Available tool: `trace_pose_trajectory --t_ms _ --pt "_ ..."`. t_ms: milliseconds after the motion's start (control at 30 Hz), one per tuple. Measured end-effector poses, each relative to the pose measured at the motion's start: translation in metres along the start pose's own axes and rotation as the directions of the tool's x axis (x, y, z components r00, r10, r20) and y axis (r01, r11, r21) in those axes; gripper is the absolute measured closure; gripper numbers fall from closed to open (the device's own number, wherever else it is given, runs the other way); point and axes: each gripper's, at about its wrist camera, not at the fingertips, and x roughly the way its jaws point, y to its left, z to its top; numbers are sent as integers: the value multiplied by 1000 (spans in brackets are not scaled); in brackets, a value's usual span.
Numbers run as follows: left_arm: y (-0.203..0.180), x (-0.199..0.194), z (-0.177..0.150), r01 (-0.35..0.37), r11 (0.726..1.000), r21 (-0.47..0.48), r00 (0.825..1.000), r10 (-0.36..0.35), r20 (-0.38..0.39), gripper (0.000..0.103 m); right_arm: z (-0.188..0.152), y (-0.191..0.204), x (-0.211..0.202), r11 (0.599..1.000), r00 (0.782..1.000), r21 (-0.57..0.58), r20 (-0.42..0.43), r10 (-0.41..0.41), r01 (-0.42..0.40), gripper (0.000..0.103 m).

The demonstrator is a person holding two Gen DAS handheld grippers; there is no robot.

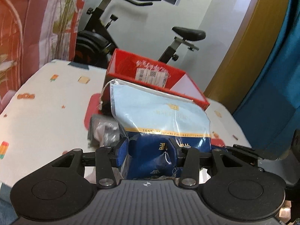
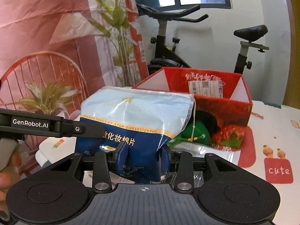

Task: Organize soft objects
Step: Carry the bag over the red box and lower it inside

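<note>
- The left gripper (image 1: 149, 150) is seen closed on the dark blue lower end of the cotton pad bag (image 1: 159, 116), its blue pads (image 1: 122, 150) pressed into the plastic from both sides so that the bag bulges between them.
- The right gripper (image 2: 144, 155) is likewise clamped on the same cotton pad bag (image 2: 135, 116) at its blue bottom end, the film being pinched narrow between the pads (image 2: 122, 154).
- The bag is thus held by both grippers at once, tilted with its pale blue top and drawstring end turned away from the cameras, above the near part of the table (image 1: 46, 101).
- In the right wrist view the left gripper's black arm is seen crossing from the left edge, its tip laid against the bag's side.
- Just beyond the bag, crumpled clear plastic packaging (image 1: 105, 131) is seen lying on the patterned tablecloth.
- A green pouch (image 2: 195, 135) with a cord is seen behind the bag, against the front wall of the red box (image 2: 232, 116).
- The red box stands open toward the far edge of the table, a shipping label (image 2: 205, 88) stuck on its inner far wall.
- Behind the table, an exercise bike (image 2: 168, 37), a green plant (image 2: 116, 33) and pink curtains (image 2: 46, 18) are seen against a white wall.
</note>
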Motion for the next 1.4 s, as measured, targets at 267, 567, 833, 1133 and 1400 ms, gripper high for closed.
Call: trace_pose_trajectory --t_ms 267,567,833,1133,1400 --pt "-9 7 18 23 999 32 999 -24 35 56 24 -13 -5 1000 999 12 47 -20 19 67" --pt "-26 22 55 35 996 83 996 -42 82 56 68 -39 4 998 994 25 93 -53 50 68" --pt "-32 53 97 60 995 83 994 -67 84 56 120 -73 27 997 992 46 107 -72 68 68" --pt "-44 87 147 42 992 123 994 -53 92 56 173 -112 69 994 997 98 56 -62 56 68" --pt "-36 141 181 11 996 94 1000 -14 28 56 188 -147 139 991 994 114 -81 -66 75 68"
